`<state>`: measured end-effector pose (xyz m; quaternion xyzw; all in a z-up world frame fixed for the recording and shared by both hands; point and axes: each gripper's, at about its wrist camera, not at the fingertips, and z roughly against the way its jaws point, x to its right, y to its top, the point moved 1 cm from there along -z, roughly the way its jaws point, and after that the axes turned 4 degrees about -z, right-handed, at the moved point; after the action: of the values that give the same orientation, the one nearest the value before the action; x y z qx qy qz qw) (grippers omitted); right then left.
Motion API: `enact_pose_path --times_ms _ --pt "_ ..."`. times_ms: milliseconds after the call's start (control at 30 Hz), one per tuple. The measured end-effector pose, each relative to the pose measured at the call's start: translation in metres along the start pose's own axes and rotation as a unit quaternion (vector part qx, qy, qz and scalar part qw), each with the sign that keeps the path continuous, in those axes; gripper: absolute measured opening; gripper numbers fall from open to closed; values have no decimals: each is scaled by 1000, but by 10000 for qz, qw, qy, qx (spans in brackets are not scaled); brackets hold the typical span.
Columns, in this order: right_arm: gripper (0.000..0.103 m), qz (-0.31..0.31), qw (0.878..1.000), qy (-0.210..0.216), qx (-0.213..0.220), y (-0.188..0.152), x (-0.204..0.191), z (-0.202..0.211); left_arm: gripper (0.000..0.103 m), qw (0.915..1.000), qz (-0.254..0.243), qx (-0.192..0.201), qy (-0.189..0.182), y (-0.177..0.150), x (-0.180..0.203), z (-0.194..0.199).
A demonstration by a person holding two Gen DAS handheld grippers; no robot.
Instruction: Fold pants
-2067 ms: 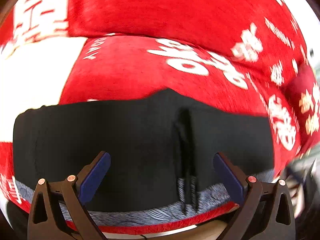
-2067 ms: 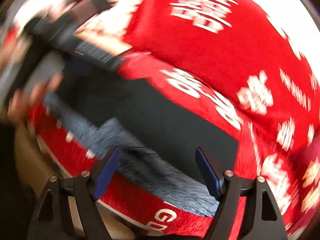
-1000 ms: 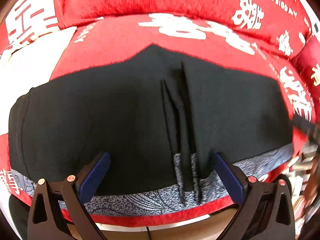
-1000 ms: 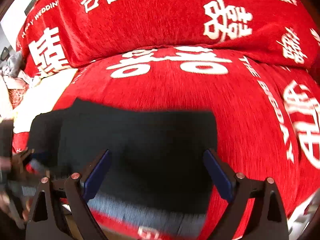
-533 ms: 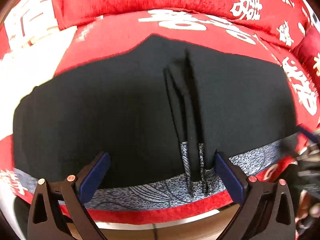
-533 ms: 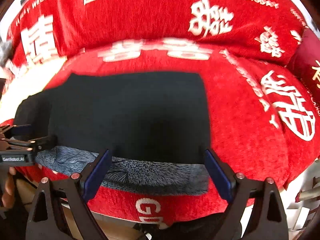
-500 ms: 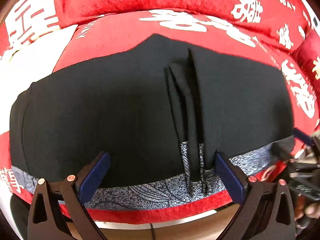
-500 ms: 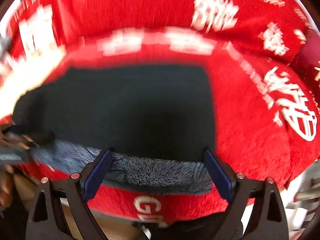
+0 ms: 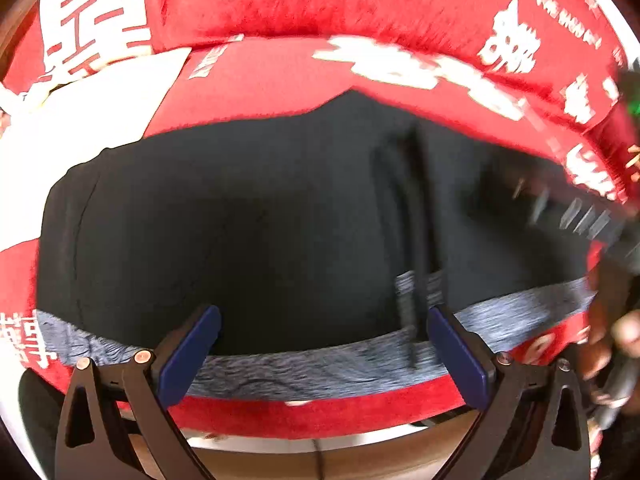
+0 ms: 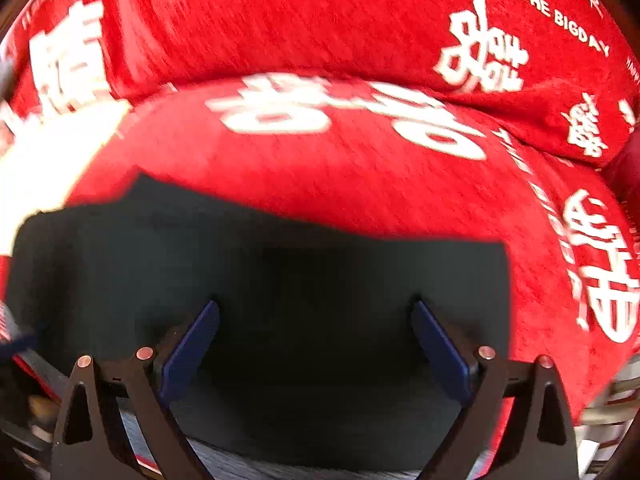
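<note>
Left wrist view: pants [image 9: 256, 216], black, spread across the frame's middle on the red cushion [image 9: 280, 76]; grey waistband [image 9: 312, 364] along the lower edge; drawstring [image 9: 416, 240] right of centre. Left gripper [image 9: 324, 344], fingers spread, empty, over the waistband. Pinch band and cloth together.

Right wrist view: pants [image 10: 280, 272] fill the lower half. Right gripper [image 10: 316, 340], fingers apart, empty, above the cloth. Match your two grips level before lifting.

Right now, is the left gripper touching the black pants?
Cannot tell. In the left wrist view the left gripper is open over the grey waistband of the black pants, but blur hides any gap or contact.
</note>
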<state>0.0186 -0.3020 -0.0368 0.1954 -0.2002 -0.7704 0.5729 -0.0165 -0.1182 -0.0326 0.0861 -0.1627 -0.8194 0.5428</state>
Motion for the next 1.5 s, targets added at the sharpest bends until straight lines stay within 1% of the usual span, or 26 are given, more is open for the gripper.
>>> enact_pose_path --times_ms 33,67,133,167,233,333,400,500,533,567,633,700,767,800,833,867,900,933,1033,1100,1133,1200,1333,1367,1433,1500 --pt "99 84 9999 -51 -19 3 -8 -6 103 9997 -158 -120 175 -3 2 -10" --pt "99 212 9995 -213 -109 5 -16 -15 103 9992 -283 9 266 -5 5 -9" --pt "100 351 9977 -510 -274 7 -24 -27 103 9992 -302 55 249 -7 6 -5" --pt "100 282 9982 -476 -224 8 -23 -22 103 9997 -193 93 88 -7 2 0" --pt "100 162 9998 -90 4 4 -25 0 103 9997 -50 226 -1 -6 -6 7" --pt "100 151 9996 -127 213 -11 -27 20 103 9991 165 386 100 -7 -22 16" --pt "100 121 9998 -76 138 -30 -27 20 103 9985 304 433 154 -7 -34 18" --pt "100 392 9988 -220 -197 -55 -34 0 103 9981 393 269 390 -4 -49 5" --pt "101 398 9989 -253 34 -59 -34 5 103 9980 428 106 451 -4 -55 -4" --pt "101 372 9989 -294 19 -59 -35 7 103 9977 489 48 473 -5 -61 -8" --pt "101 255 9991 -339 -95 -56 -37 13 103 9970 649 206 378 -4 -72 -1" --pt "101 243 9994 -153 197 -57 -44 26 103 9960 767 360 297 -4 -85 7" --pt "101 465 9986 -12 251 -60 -59 28 103 9944 867 338 507 -4 -100 5" --pt "101 629 9979 5 160 -63 -66 22 103 9932 949 142 663 -5 -110 -4" --pt "101 831 9965 -70 -95 -67 -75 11 103 9930 1012 5 607 -7 -117 -12" --pt "101 958 9946 -217 -331 -71 -83 1 103 9930 1140 54 298 -8 -126 -15" --pt "101 1095 9927 -438 -266 -73 -90 -1 103 9932 1142 58 235 -8 -129 -13" --pt "101 1135 9923 -464 -161 -72 -94 3 103 9935 1118 42 220 -7 -131 -9" --pt "101 1263 9918 -113 157 -65 -110 23 103 9890 1397 487 58 -10 -152 11" --pt "101 1517 9876 38 408 -59 -126 31 103 9867 1571 385 171 -13 -169 6" --pt "101 1599 9863 92 401 -56 -131 29 103 9854 1665 236 250 -14 -178 -2" --pt "101 1738 9841 264 257 -50 -146 14 103 9836 1776 309 79 -17 -187 -6" --pt "103 1988 9798 208 -29 -31 -162 -28 103 9870 1570 328 114 -12 -186 -3" --pt "103 2033 9785 330 -126 -24 -164 -34 103 9867 1589 336 94 -17 -184 0" --pt "103 1892 9801 493 -334 -9 -163 -33 103 9860 1624 364 72 -24 -195 7" --pt "103 2014 9757 826 -248 4 -166 -24 103 9847 1710 317 81 -35 -202 7"
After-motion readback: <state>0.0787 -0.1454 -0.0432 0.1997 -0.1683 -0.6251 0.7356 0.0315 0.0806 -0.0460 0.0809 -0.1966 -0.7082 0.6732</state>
